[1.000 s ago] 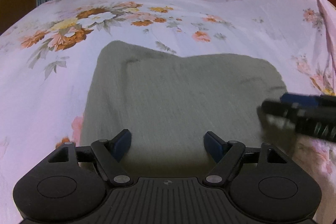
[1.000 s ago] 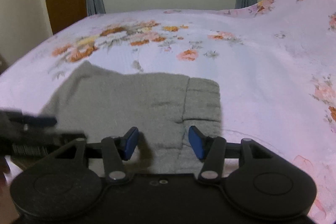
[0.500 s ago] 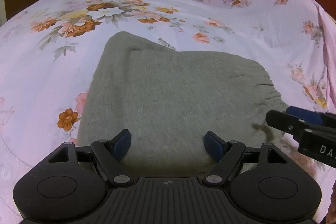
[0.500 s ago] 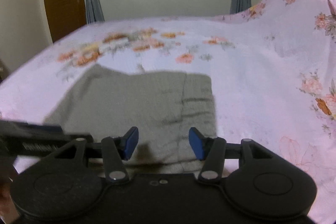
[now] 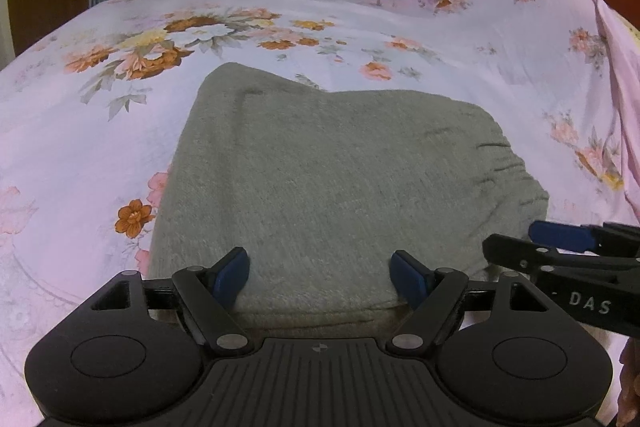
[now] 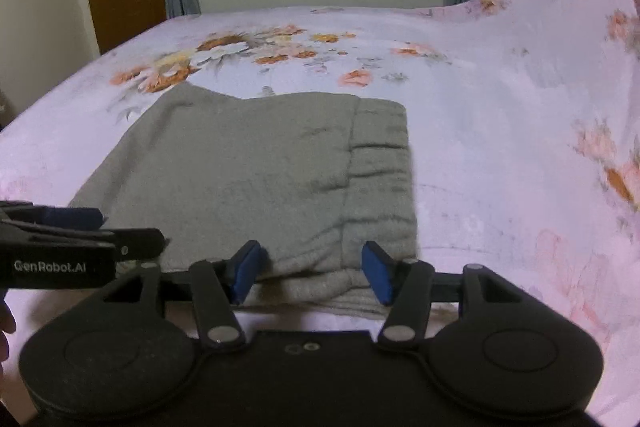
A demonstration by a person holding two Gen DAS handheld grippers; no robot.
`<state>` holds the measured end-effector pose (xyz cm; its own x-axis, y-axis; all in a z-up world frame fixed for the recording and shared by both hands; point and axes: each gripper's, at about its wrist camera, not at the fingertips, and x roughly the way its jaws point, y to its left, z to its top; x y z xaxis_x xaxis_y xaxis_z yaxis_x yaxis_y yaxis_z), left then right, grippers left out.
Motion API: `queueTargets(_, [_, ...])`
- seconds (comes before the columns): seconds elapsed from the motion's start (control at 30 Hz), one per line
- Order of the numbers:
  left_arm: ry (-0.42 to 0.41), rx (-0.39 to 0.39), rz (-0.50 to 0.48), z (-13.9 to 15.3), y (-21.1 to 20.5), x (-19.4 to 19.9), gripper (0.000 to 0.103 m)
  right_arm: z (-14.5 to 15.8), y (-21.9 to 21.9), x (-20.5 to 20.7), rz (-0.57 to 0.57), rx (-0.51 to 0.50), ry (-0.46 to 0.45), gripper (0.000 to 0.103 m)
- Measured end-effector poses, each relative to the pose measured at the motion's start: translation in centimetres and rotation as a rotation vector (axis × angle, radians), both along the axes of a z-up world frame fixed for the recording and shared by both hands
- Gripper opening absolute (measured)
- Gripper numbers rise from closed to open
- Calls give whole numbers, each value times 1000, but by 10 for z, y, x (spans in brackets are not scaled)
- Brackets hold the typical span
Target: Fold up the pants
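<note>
Both jaws spread wide, gripping nothing: left gripper [image 5: 318, 271] and right gripper [image 6: 311, 271] at near edge of grey knit pants [image 5: 332, 179]. Already folded compact on pink floral bedsheet [image 5: 460, 27]. Likely near finished, maybe 1 fold left.

The left gripper [image 5: 318, 277] and right gripper [image 6: 310, 273] sit side by side. Both have their fingers [image 5: 232, 273] spread wide, gripping nothing.
</note>
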<state>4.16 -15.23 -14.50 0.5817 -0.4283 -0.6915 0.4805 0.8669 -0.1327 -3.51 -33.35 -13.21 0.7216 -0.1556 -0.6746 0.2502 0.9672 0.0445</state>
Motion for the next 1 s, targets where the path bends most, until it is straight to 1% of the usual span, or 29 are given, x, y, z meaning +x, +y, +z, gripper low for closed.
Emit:
queueTargets(0.1, [9,-14,13,3,2,1,78,7,-2,-6,-24,8,-35,57])
queueTargets(0.2, [15,-23,27,4,4,2,78,17,-5,-8,-30,14,-89,57])
queueTargets(0.33, [18,-24,40,4,4,3,78,26,-5,-2,-11,20,-137,57])
queueTargets(0.43, [11,-5,32,2,0,3,79,19,-4,4,7,17,-118,56])
queueTargets(0.53, [10,1,26,2,-1,3,79,3,-5,9,10,0,-52,56])
queueTargets(0.6, [11,3,26,3,-2,3,80,3,-4,7,18,-8,-57,56])
queueTargets(0.87, [22,-4,43,5,-2,4,80,19,-4,4,14,31,-108,57])
queueTargets(1.0, [27,-8,49,5,-1,5,80,13,-2,7,31,22,-85,57])
